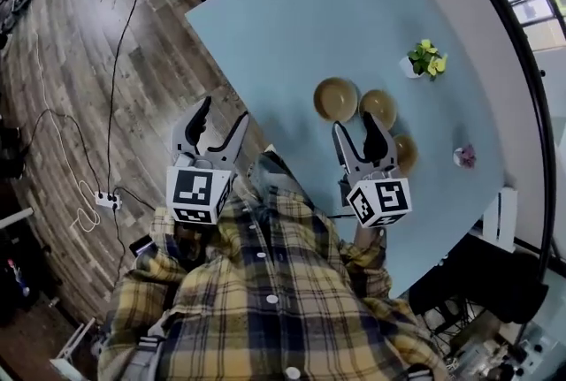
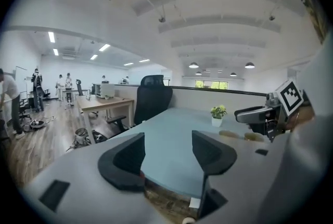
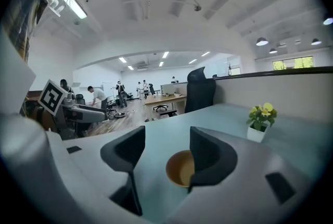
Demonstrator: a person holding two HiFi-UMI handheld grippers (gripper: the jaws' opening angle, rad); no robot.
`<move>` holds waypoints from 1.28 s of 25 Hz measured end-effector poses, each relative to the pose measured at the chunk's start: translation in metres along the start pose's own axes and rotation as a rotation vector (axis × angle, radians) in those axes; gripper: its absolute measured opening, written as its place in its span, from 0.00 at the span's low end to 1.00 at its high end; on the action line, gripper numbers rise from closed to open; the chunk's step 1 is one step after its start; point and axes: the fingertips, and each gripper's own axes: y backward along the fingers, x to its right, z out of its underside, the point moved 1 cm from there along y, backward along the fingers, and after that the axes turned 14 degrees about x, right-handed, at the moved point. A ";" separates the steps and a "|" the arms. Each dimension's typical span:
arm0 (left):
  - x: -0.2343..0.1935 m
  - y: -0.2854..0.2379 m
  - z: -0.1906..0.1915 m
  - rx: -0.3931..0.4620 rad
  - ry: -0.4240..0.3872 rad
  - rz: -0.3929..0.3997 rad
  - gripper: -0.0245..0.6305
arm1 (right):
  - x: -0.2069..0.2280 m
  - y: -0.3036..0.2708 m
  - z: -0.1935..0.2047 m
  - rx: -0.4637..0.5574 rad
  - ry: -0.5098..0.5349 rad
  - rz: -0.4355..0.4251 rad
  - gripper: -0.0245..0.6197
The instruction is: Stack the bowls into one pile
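blue table (image 1: 292,26) carries three unstacked bowls: the big bowl (image 1: 336,99) just ahead of the right gripper (image 1: 361,130), the mid bowl (image 1: 378,108) off its right jaw, the third bowl (image 1: 409,154) beside its body. both grippers have jaws apart and empty, the left gripper (image 1: 221,118) hanging off the table edge. the third bowl is half hidden behind the right gripper, so a careless swing could knock it, and a loose rim pinch might tip any bowl.
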 end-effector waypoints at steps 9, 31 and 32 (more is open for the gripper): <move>0.062 -0.104 -0.011 -0.018 -0.046 0.269 0.46 | 0.076 0.031 0.002 0.029 -0.039 0.262 0.43; 0.149 -0.201 -0.007 -0.090 -0.057 0.820 0.45 | 0.104 0.054 0.004 -0.018 -0.036 0.687 0.43; 0.151 -0.202 -0.007 -0.091 -0.058 0.835 0.45 | 0.104 0.055 0.004 -0.019 -0.033 0.701 0.43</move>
